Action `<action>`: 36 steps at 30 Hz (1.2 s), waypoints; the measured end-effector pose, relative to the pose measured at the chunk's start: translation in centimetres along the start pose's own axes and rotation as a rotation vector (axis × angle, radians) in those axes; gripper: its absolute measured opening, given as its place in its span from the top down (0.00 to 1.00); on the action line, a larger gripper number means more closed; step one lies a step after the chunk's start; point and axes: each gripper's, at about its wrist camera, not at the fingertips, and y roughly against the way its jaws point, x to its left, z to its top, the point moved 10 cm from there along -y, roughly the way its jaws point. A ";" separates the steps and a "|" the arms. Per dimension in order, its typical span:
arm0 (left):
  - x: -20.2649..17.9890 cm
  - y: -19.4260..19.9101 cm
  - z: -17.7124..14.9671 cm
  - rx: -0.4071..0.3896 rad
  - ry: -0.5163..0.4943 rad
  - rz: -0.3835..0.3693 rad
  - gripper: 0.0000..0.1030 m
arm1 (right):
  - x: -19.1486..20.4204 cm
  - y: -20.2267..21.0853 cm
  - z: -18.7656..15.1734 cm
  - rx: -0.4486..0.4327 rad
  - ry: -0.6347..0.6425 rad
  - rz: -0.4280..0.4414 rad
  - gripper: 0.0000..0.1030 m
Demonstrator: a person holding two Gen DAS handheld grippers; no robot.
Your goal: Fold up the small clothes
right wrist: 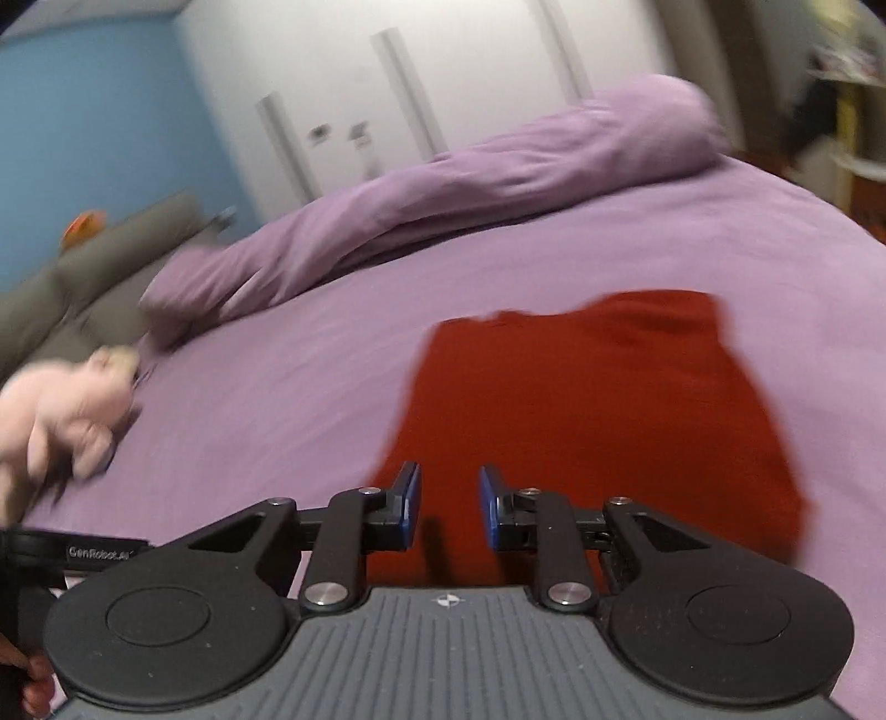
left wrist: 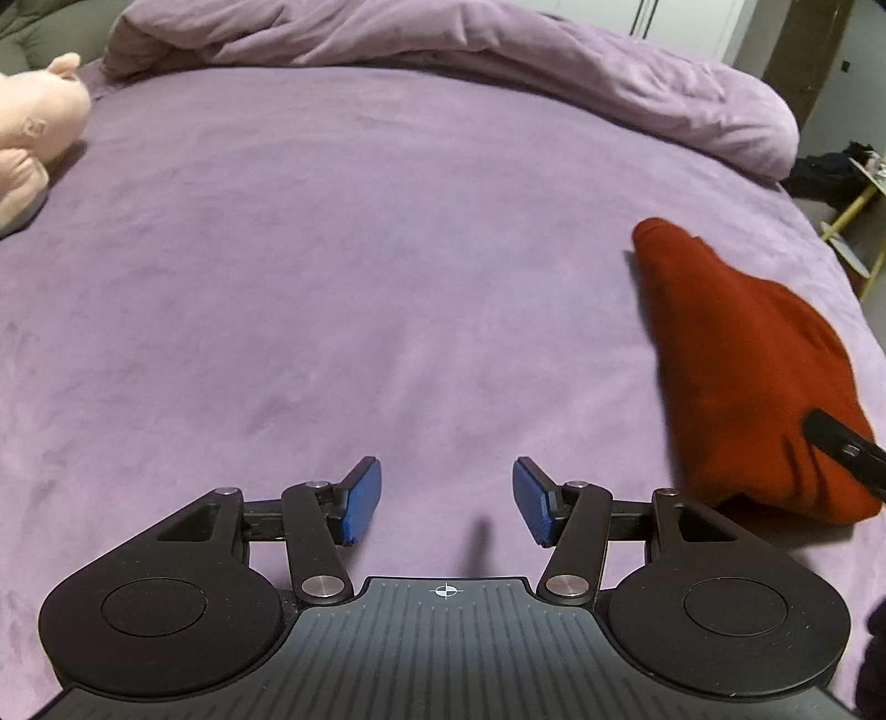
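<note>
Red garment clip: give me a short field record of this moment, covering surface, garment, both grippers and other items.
surface: purple bed sheet
garment: red garment, lying on the sheet in a compact, apparently folded shape
left gripper: open, over bare sheet, garment off to its right
right gripper: open, over the near edge of the garment, gripping nothing
other items: pink plush toy at the left, bunched purple duvet at the far side
image quality: right wrist view motion-blurred

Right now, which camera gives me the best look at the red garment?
The right wrist view: the red garment lies straight ahead on the bed, most of its outline visible, though blurred. The left wrist view shows it only off to the right, foreshortened and partly cut by the frame edge.
</note>
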 end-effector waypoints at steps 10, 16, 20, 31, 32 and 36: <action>-4.3 -0.7 1.9 0.023 -0.043 -0.176 0.43 | -2.6 1.7 -2.7 0.179 0.095 -0.008 0.76; -9.7 -2.7 3.5 0.083 -0.020 -0.462 0.39 | -11.5 5.5 1.4 0.036 -0.188 0.027 0.39; -12.4 -5.9 4.0 0.169 0.020 -0.553 0.39 | -18.5 3.8 2.5 0.041 -0.439 0.027 0.39; -14.7 -12.1 5.0 0.251 0.123 -0.620 0.29 | -20.7 -5.0 2.0 0.178 -0.700 0.266 0.47; -14.9 -12.5 5.0 0.256 0.136 -0.628 0.29 | -20.5 -5.3 1.9 0.185 -0.691 0.267 0.50; -15.0 -12.6 4.9 0.245 0.138 -0.624 0.43 | -19.9 -5.7 1.8 0.173 -0.693 0.266 0.65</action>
